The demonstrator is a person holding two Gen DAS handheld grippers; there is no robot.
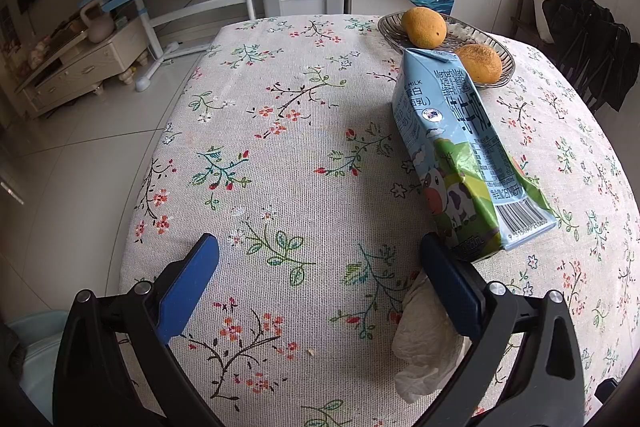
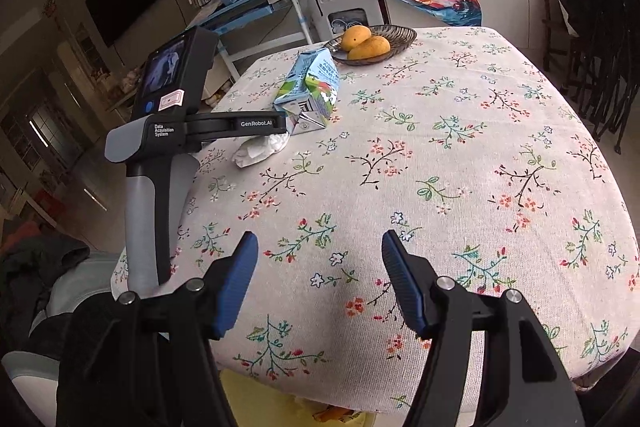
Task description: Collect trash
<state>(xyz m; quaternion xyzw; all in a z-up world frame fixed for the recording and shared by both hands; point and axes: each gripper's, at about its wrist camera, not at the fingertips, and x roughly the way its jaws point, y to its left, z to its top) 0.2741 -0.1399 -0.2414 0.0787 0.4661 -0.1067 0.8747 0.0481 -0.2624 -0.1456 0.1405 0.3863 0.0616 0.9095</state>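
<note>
A floral tablecloth covers the table where two handheld grippers hover. In the left wrist view, the left gripper fills the bottom of the frame, its blue fingers spread wide with only cloth between them. A crumpled white tissue lies at lower right, partly hidden behind the right-hand finger. Just above it, right of centre, a dented blue-and-green milk carton lies on its side, its top end against a wire basket holding two mangoes at upper right. In the right wrist view, the right gripper at the bottom is likewise parted and empty, well apart from the carton and tissue, which sit at upper left of centre beside the other handheld device.
</note>
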